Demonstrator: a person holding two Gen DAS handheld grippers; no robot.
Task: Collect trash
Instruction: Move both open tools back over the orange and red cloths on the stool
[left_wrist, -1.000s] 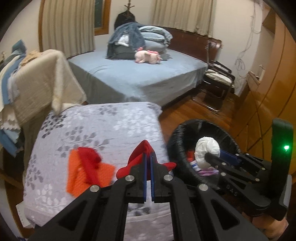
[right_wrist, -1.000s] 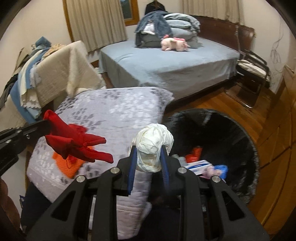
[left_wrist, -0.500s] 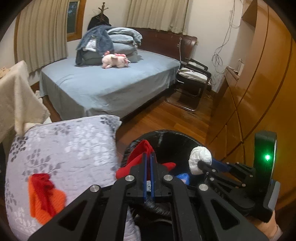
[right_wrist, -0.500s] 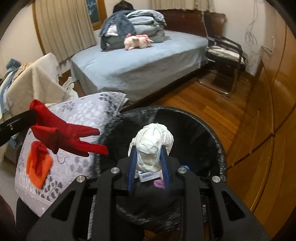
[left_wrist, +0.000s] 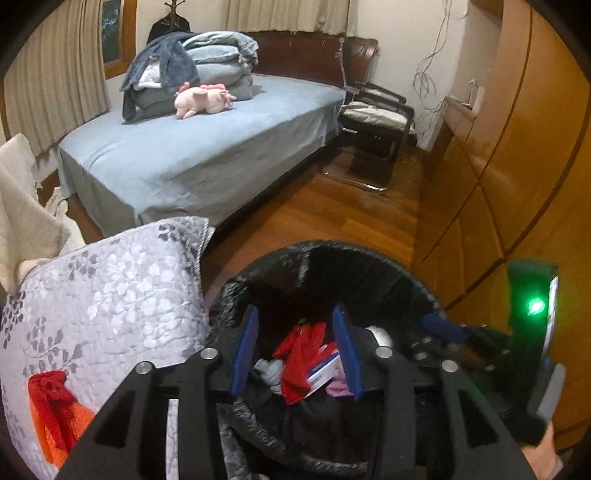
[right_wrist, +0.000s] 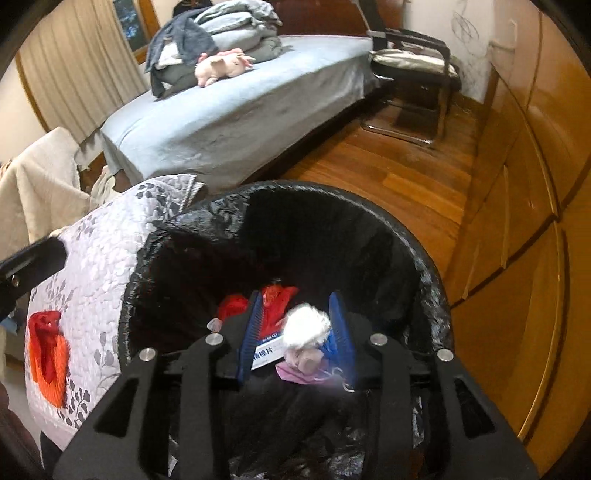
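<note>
Left gripper (left_wrist: 295, 347) and right gripper (right_wrist: 297, 325) tilted steeply down, side by side, jaws just opened, gripping nothing.

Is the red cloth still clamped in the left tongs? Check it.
No. The left tongs stand open, and the red cloth lies loose down in the black-lined trash bin between them.

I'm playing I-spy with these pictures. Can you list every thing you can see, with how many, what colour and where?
bin: one, black liner, on the floor beside the quilt
red cloth: one, red, inside the bin
white wad: one, white, blurred, between the right fingers above the bin's contents
small box: one, white and blue, in the bin
quilt: one, grey, leaf pattern
red-orange cloths: a pile, on the quilt
bed: one, blue
plush toy: one, pink, on the bed
chair: one, black, beside the bed
left gripper: fingers apart
right gripper: fingers apart
</note>
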